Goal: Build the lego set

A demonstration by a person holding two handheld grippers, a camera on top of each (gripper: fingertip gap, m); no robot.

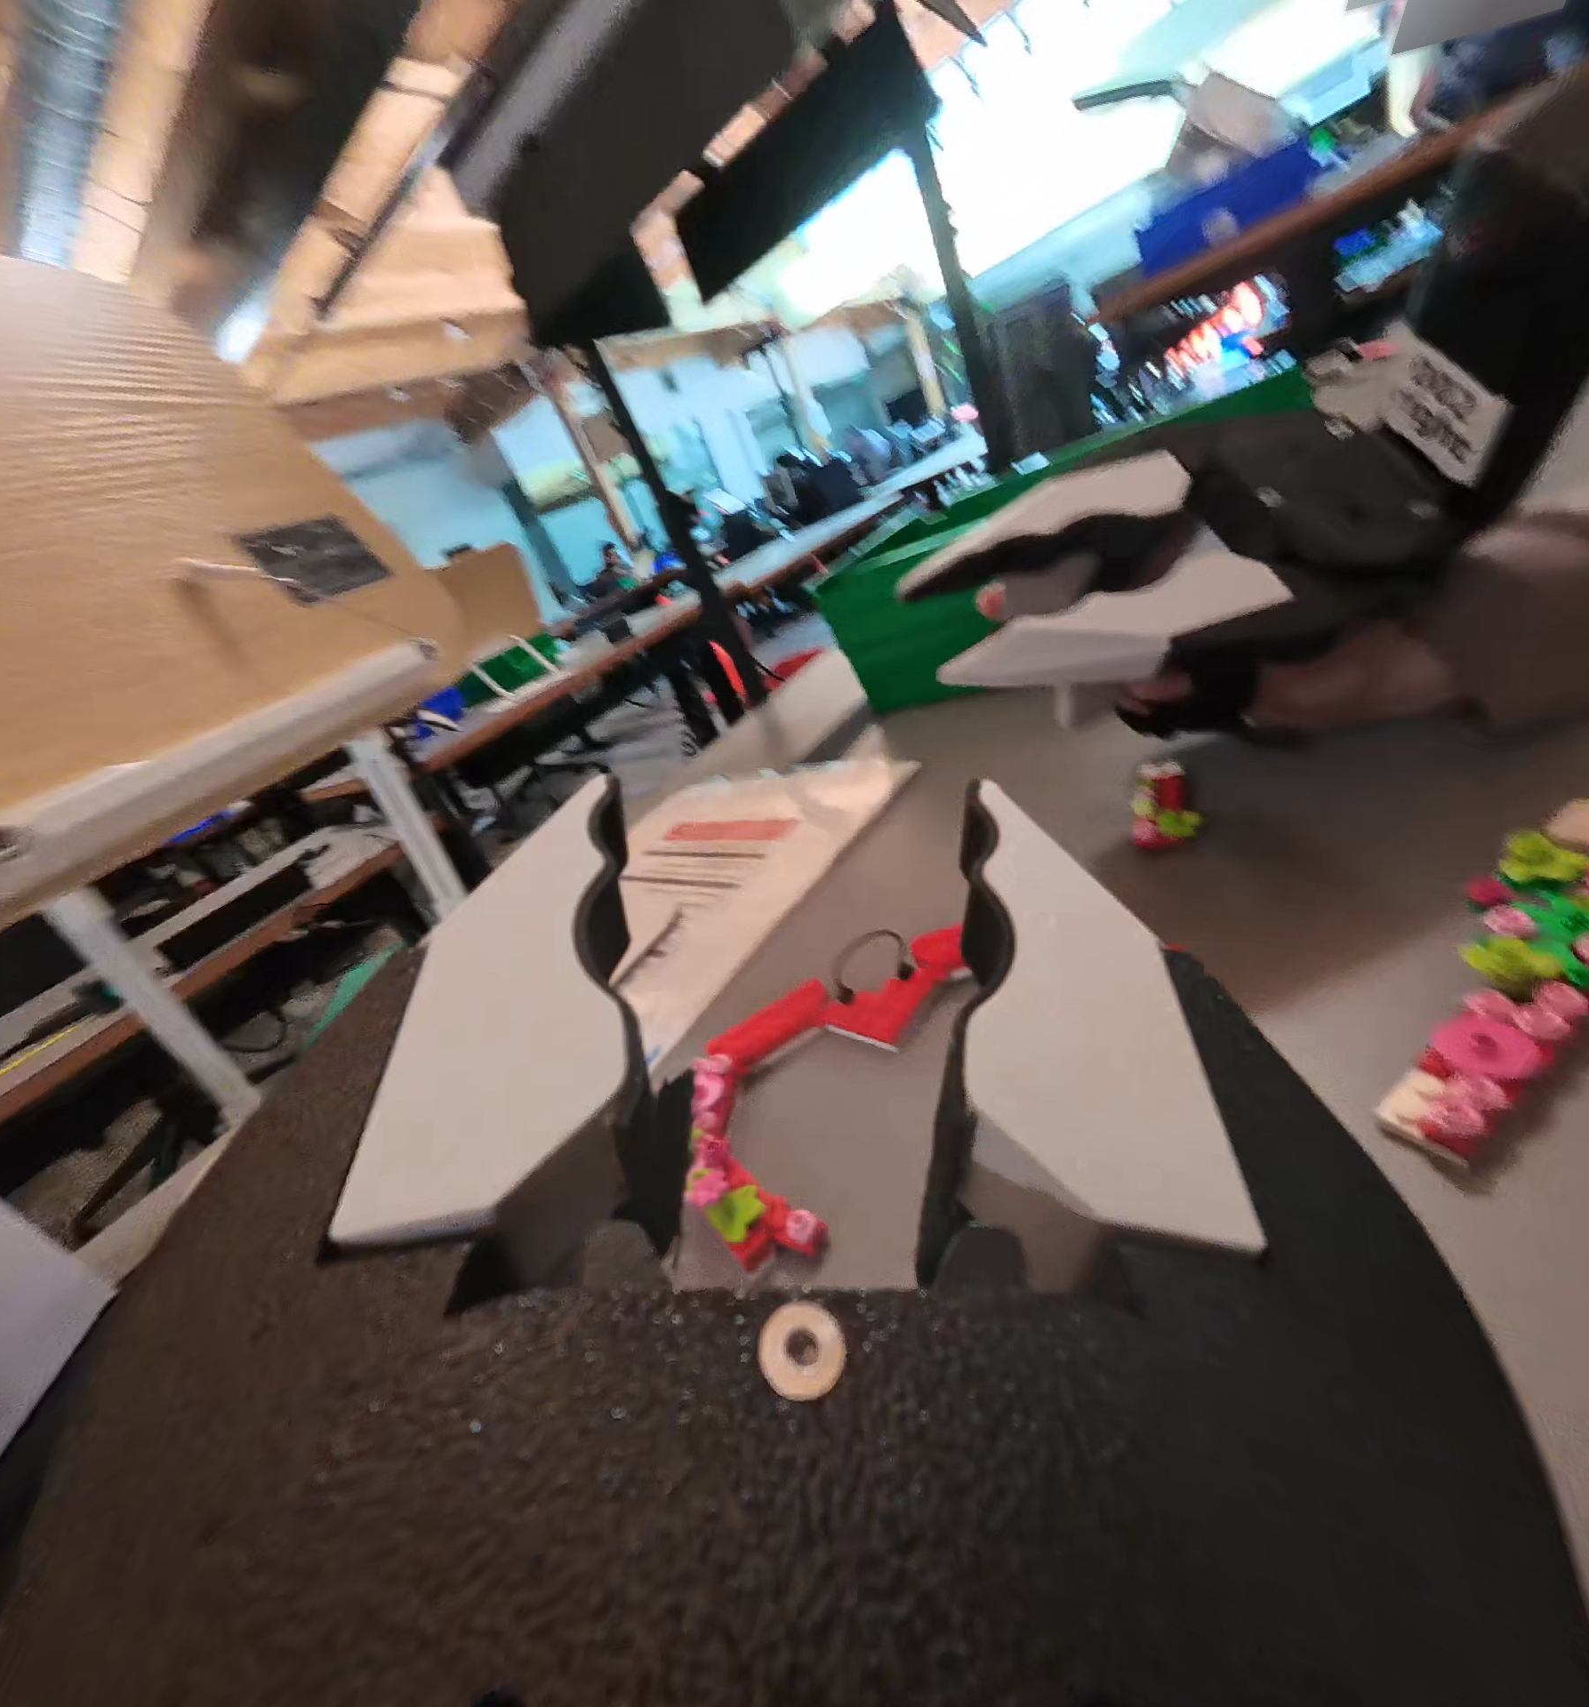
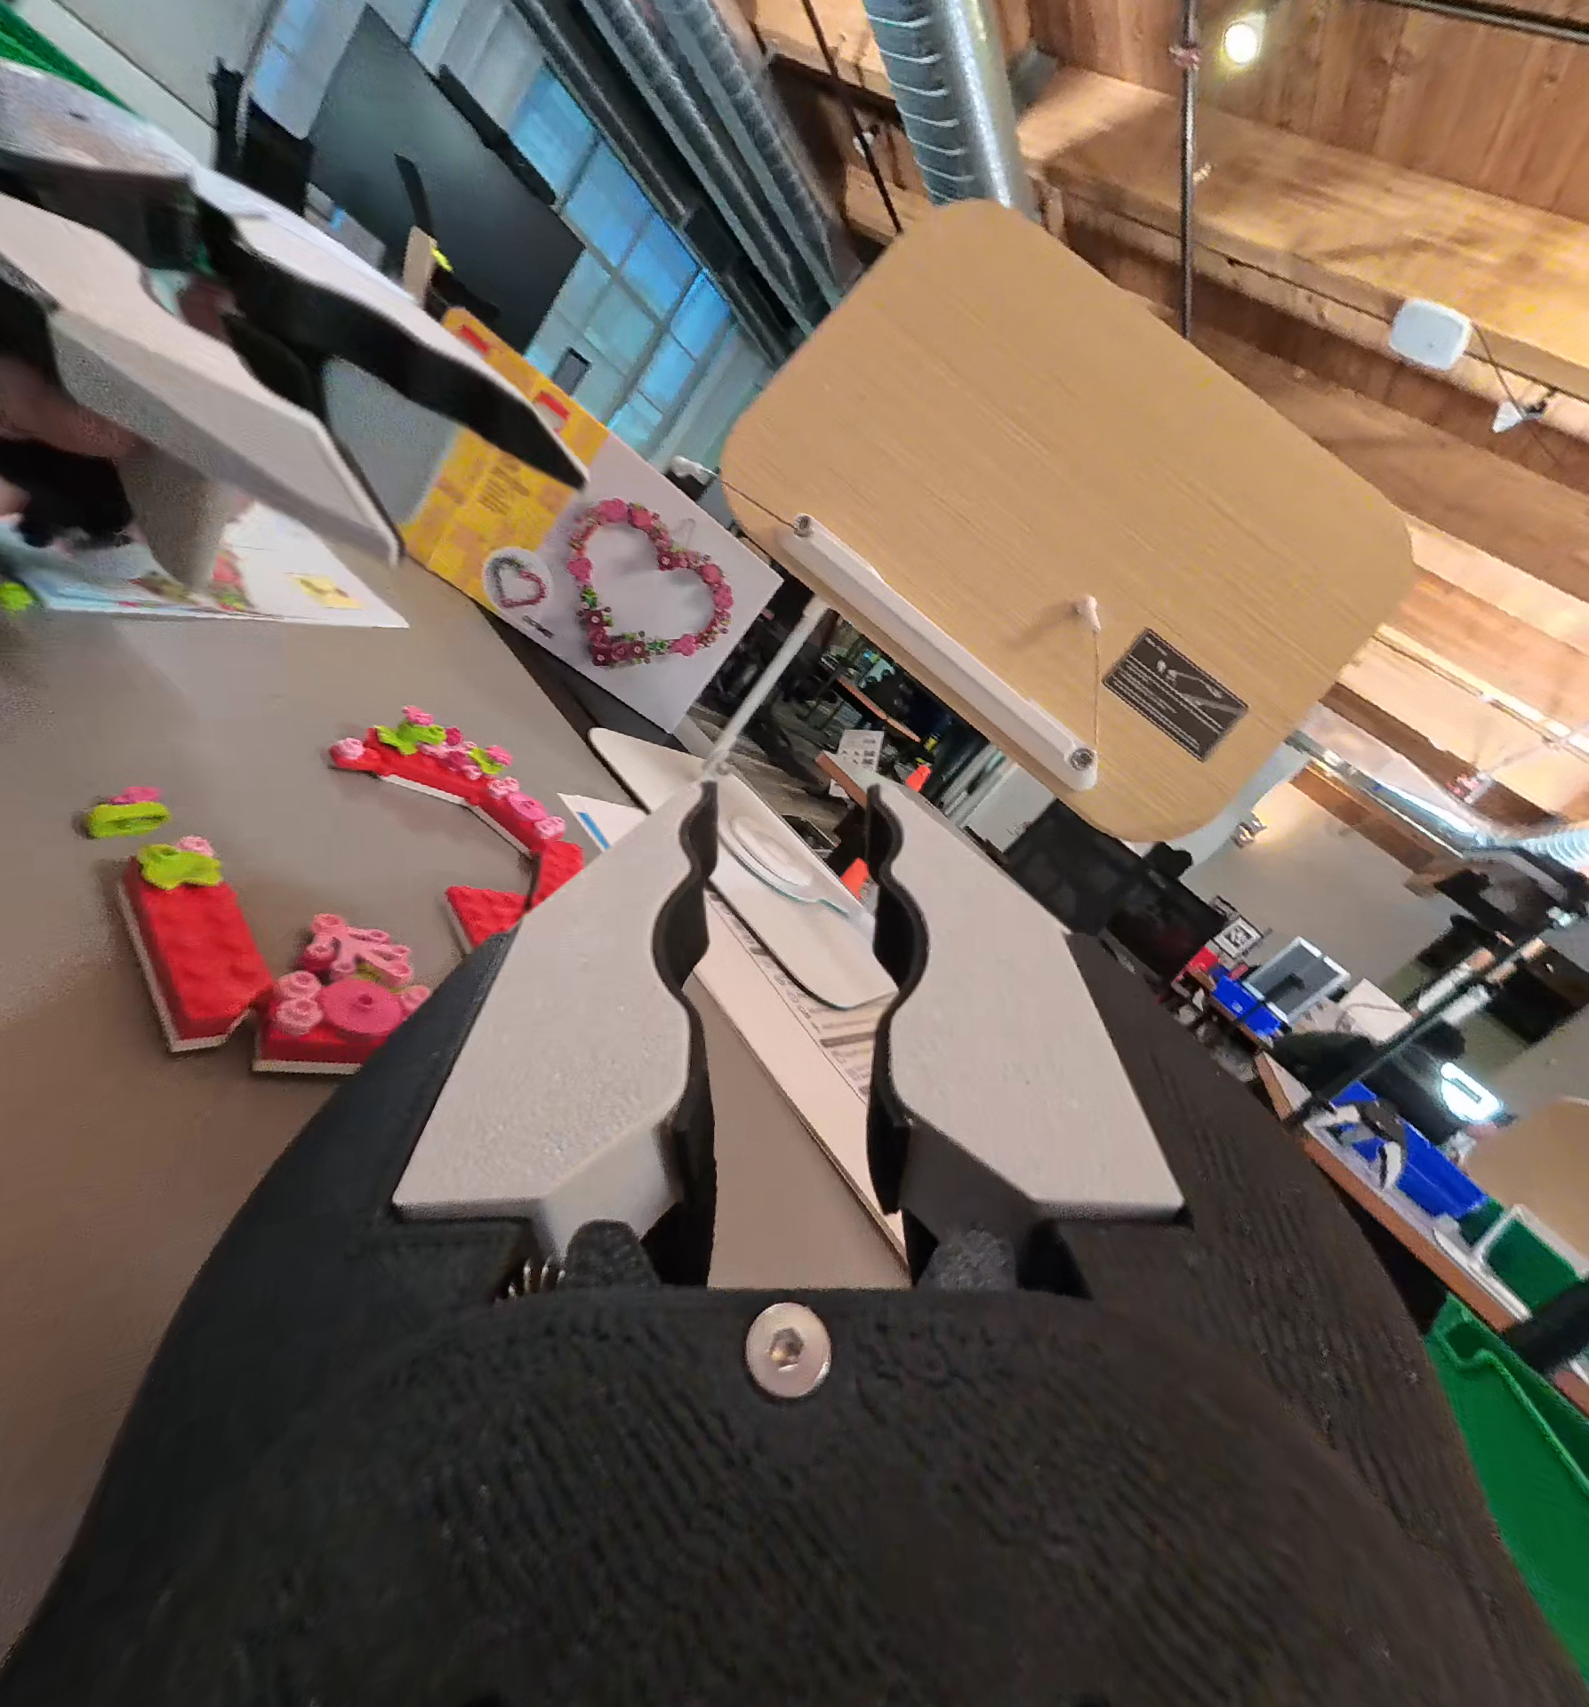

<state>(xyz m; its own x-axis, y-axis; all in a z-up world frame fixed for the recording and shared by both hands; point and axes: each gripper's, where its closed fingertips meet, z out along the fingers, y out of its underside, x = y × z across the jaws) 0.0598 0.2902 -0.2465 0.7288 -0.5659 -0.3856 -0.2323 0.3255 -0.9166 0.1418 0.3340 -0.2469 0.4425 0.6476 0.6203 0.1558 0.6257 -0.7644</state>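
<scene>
Left gripper [image 1: 795, 804]: jaws spread wide with nothing between them, held just above the grey table [image 1: 1326, 877]
Right gripper [image 2: 786, 804]: jaws parted by a narrower gap, pinching nothing, tilted up off the table
Curved lego piece [image 1: 827, 1025]: red arc topped with pink flowers and a lime leaf, lying on the table, seen through the gap of the left gripper; a thin dark ring sits at its far edge
Straight lego piece [image 1: 1529, 988]: red-and-white strip crowded with pink, lime and green flowers, on the table to the right of the curved lego piece, well apart from it
Small lego bit [image 1: 1160, 805]: red with lime, standing alone on the table beyond the curved lego piece
Lego box [image 2: 643, 591]: shows a flower heart, propped beyond the curved lego piece
Wooden stand [image 2: 1067, 517]: tilted board to the right of the lego box
</scene>
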